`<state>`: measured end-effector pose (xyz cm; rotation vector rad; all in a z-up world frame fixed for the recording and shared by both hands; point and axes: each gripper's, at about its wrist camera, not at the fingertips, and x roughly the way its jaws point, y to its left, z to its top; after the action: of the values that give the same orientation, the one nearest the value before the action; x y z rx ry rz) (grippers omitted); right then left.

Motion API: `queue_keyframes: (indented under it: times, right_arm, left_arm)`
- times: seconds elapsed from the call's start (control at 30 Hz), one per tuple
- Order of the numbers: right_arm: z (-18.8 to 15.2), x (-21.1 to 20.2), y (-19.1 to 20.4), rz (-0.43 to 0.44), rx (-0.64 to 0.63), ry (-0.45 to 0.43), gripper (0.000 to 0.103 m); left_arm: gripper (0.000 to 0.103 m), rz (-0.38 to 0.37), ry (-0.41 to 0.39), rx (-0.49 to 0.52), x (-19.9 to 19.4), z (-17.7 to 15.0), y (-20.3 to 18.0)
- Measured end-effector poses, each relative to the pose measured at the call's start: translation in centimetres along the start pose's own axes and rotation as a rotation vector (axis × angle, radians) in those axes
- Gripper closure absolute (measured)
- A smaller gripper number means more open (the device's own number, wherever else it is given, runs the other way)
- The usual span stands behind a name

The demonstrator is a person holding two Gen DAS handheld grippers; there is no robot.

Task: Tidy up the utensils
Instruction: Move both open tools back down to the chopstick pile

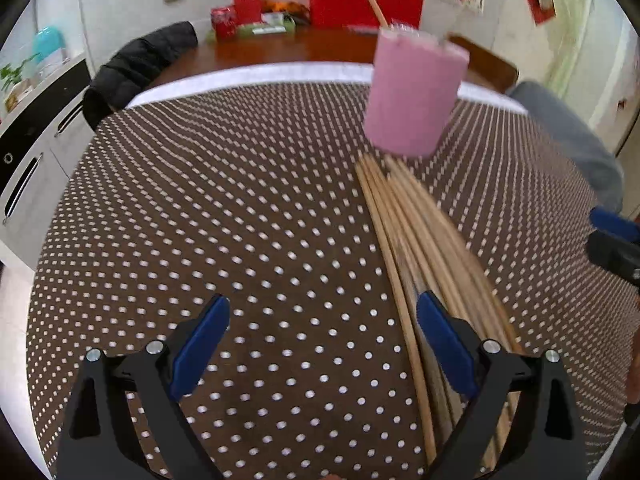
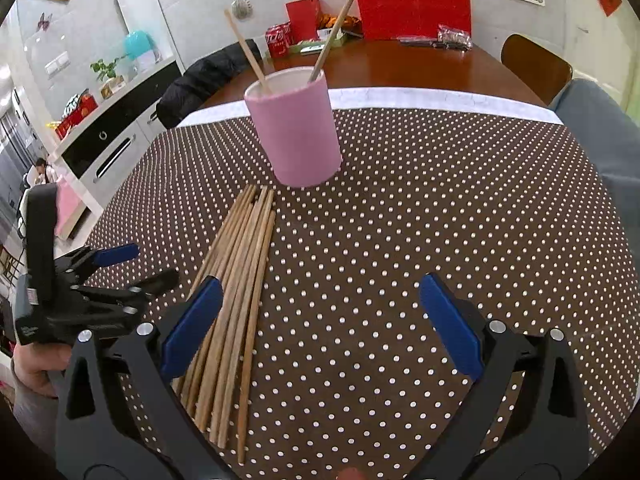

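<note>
**Chopsticks Lay Bundled Before a Pink Cup on a Dotted Cloth**

A brown tablecloth with white polka dots covered the near end of a dark wooden table, ending in a white border strip. Behind it stood red gift boxes, red soda cans and a black jacket draped over a chair. Certificates hung on the wall, and a white and black cabinet ran along the left side.

The loose wooden chopsticks lay side by side on the cloth, their far tips just short of the pink cup, which held two chopsticks standing at a slant.

The left gripper had its jaws spread wide with only bare cloth between them; its right finger overlapped the bundle. The right gripper likewise stood wide open and empty, its left finger over the chopsticks.

The left wrist view was blurred, smearing the cup and showing only one upright stick. The near ends of the bundle were hidden behind the fingers. A hand gripping the left tool was cut off at the frame edge.
</note>
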<state>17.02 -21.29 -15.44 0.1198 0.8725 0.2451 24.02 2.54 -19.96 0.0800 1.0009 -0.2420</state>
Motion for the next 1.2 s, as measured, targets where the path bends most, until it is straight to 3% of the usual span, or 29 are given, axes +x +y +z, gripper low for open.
queue_keyframes:
  times: [0.07, 0.33, 0.5, 0.7, 1.0, 1.07, 1.13, 1.2]
  right_arm:
    - [-0.1, 0.2, -0.1, 0.003, 0.005, 0.006, 0.006]
    - [-0.6, 1.2, 0.0, 0.0, -0.008, 0.042, 0.006]
    - [-0.8, 3.0, 0.6, -0.032, -0.04, 0.086, 0.006]
    - [-1.7, 4.9, 2.5, -0.084, -0.154, 0.133, 0.006]
    - [-1.5, 6.8, 3.5, -0.155, -0.22, 0.15, 0.007]
    - [-0.8, 7.2, 3.4, -0.133, -0.2, 0.154, 0.017]
    - [0.0, 7.5, 3.5, -0.135, -0.191, 0.158, 0.042]
    - [0.6, 7.8, 3.8, -0.131, -0.2, 0.172, 0.054]
  left_arm:
    - [0.01, 0.029, 0.017, 0.007, 0.9, 0.0, 0.0]
    - [0.01, 0.025, 0.011, 0.006, 1.2, 0.1, 0.5]
    - [0.009, 0.096, -0.006, 0.036, 2.2, 0.9, -0.8]
    - [0.009, 0.059, -0.025, 0.016, 2.3, 0.9, 0.4]
    - [0.009, 0.041, -0.035, 0.003, 2.2, 0.5, 0.6]
    - [0.009, 0.039, -0.036, 0.002, 2.3, 0.5, 0.6]
    - [0.009, 0.043, -0.034, 0.004, 2.4, 0.5, 0.7]
    - [0.009, 0.062, -0.022, 0.017, 2.5, 0.7, 0.4]
